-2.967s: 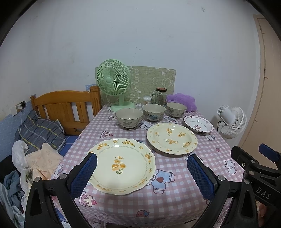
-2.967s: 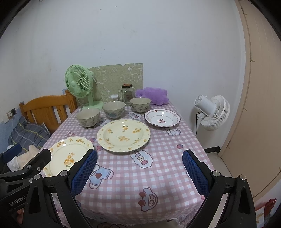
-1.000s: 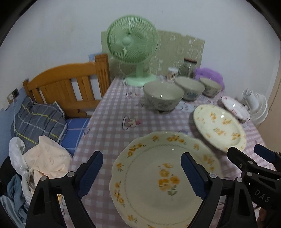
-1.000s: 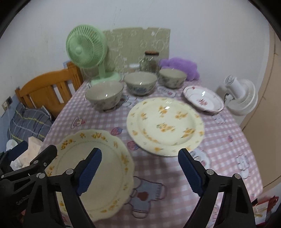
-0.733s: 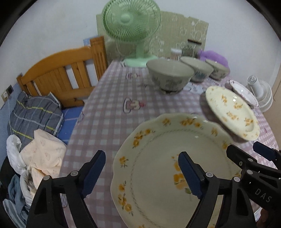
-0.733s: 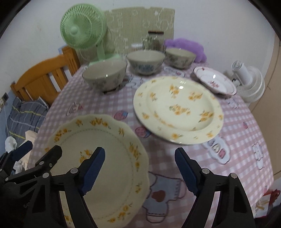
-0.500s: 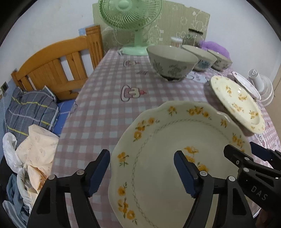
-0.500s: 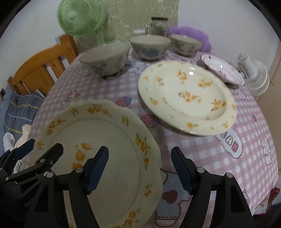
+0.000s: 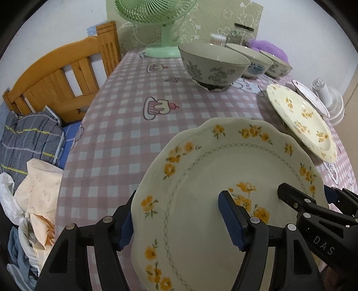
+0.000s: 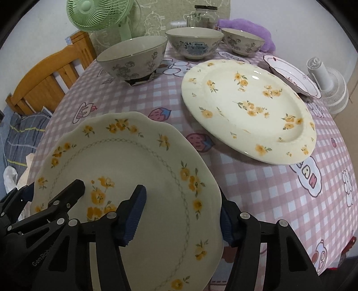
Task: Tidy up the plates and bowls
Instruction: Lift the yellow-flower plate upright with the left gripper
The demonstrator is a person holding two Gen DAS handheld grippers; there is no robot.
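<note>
My left claw [image 9: 181,220] and right claw [image 10: 179,213] are closing over opposite rims of the scalloped plate [image 9: 223,179] at the desk's [image 9: 125,125] near edge, pads not yet pressing. Three bowls [image 10: 134,59] behind look empty.

Plates: three, two yellow-flowered [image 10: 125,179] [image 10: 248,107] and one pink-rimmed [image 10: 290,76] at upper right. Bowls: three [image 10: 134,60] [image 10: 194,42] [image 10: 242,43] in a row. Fans: two, green [image 10: 98,13] and white [image 10: 329,85]. Jars: one [image 10: 204,16]. Tongs: two [image 10: 179,215] [image 9: 179,221].

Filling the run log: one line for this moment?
left gripper: closing | right gripper: closing | between both: scalloped yellow-flowered plate | lifted: unclear
</note>
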